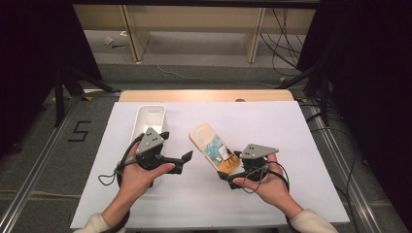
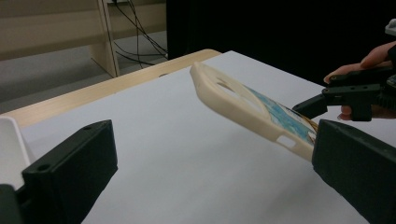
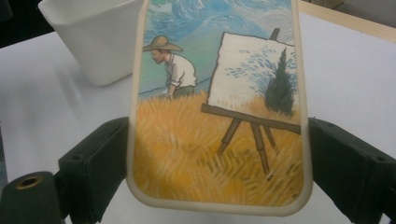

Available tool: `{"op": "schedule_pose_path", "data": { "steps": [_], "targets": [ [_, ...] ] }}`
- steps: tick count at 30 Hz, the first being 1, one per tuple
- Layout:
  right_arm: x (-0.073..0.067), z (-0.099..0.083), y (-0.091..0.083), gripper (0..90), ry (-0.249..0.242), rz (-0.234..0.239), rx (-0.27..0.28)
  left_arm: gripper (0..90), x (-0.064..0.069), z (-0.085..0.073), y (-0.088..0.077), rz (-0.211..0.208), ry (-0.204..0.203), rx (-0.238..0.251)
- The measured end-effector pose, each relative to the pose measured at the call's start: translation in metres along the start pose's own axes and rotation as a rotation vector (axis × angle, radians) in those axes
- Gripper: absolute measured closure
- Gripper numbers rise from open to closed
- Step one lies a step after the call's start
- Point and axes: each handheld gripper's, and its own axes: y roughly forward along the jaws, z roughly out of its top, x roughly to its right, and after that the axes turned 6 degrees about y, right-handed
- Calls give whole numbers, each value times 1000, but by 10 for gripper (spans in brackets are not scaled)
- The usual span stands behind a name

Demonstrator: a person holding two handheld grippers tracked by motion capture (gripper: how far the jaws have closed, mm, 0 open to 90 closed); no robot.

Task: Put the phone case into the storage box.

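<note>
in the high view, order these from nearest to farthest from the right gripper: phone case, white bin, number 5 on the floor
1. The phone case: held in the jaws of the right gripper, slanting up and left over the table.
2. The white bin: across the table on the left side, by the left gripper.
3. The number 5: farthest, on the floor off the table's left edge.

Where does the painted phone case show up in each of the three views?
High view: the phone case sits mid-table, angled, its near end in the right tongs.
Left gripper view: right of centre, lifted and tilted, seen from its side.
Right gripper view: centre, gripped between both jaws.
Shared landmark: the white bin, top left in the right gripper view.
</note>
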Motion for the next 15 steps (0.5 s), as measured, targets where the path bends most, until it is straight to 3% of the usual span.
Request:
{"op": "schedule_pose_path", "data": {
  "steps": [4, 5, 10, 15],
  "targets": [
    [-3, 0, 0, 117, 1, 6, 1, 0, 0, 9, 6, -10, 5, 0],
    [-4, 0, 1, 117, -1, 5, 4, 0, -2, 12, 8, -10, 27, 10],
    [-6, 0, 3, 117, -9, 10, -4, 13, 0, 19, 17, -19, -34, -18],
    [-8, 0, 4, 117, -13, 12, -4, 31, -1, 24, 25, -16, -32, -38]
  ]
}}
